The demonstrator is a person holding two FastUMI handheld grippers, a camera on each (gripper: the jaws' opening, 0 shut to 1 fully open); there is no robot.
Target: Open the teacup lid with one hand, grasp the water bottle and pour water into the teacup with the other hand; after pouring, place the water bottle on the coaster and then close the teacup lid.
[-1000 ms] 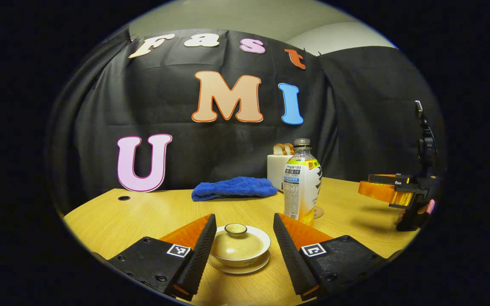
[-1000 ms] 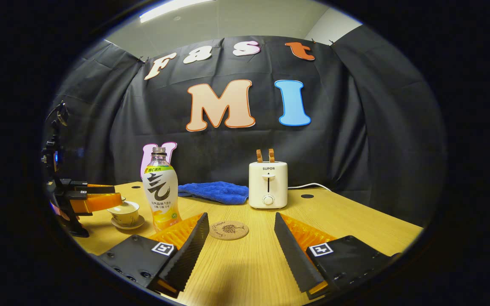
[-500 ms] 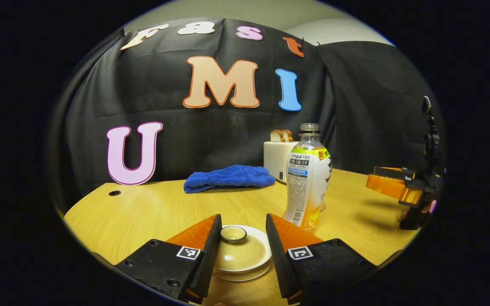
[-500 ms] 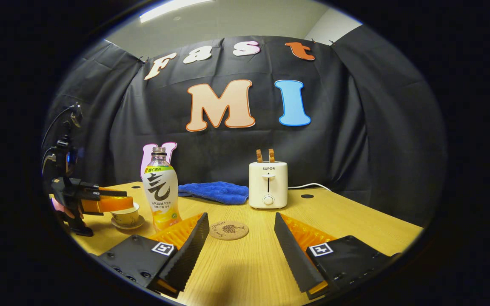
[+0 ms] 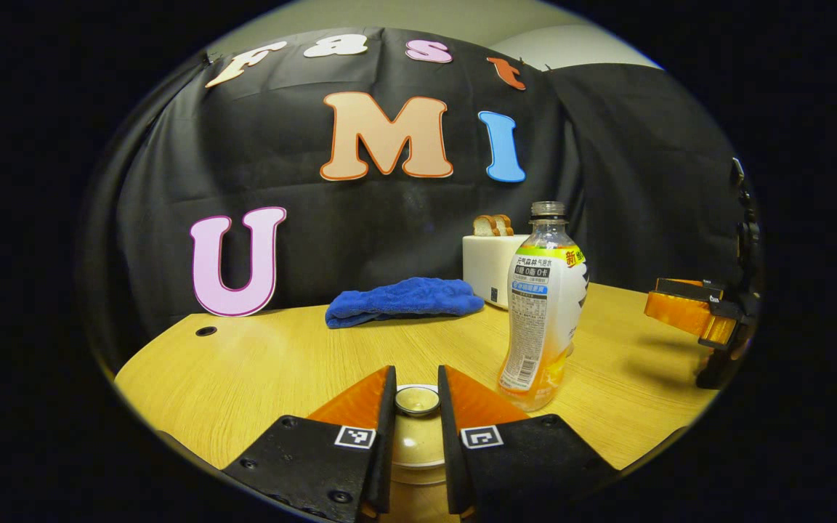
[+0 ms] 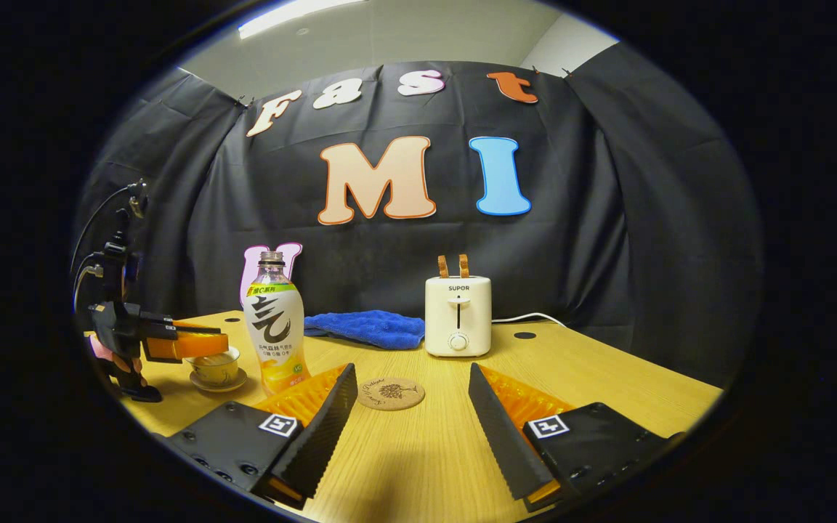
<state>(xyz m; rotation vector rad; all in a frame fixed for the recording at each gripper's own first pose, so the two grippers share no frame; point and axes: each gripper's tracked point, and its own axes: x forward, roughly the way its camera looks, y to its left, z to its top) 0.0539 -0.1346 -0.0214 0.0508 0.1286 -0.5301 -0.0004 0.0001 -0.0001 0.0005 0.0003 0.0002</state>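
The teacup (image 6: 215, 369) sits on its saucer at the near left part of the wooden table (image 6: 607, 378), with its lid (image 5: 417, 400) on. In the left gripper view, the left gripper (image 5: 416, 396) has its two fingers drawn in close on either side of the lid's small knob, though whether both actually press on it cannot be told from here. In the right gripper view that same gripper shows far off at the left, level over the cup, with part of a hand (image 6: 122, 362) under it.

The water bottle (image 6: 273, 327) stands upright just beside the teacup, uncapped, with orange liquid low in it (most of the body is wrapped in a label). The round coaster (image 6: 391, 393) lies flat on the table, bare, to the right of the bottle and apart from it.

The right gripper (image 6: 411, 407) hangs low over the table with its fingers spread wide and nothing between them; the coaster lies just beyond the gap.

Farther back are a blue cloth (image 6: 364, 327) and a white toaster (image 6: 458, 314) with two slices of bread standing in its slots.
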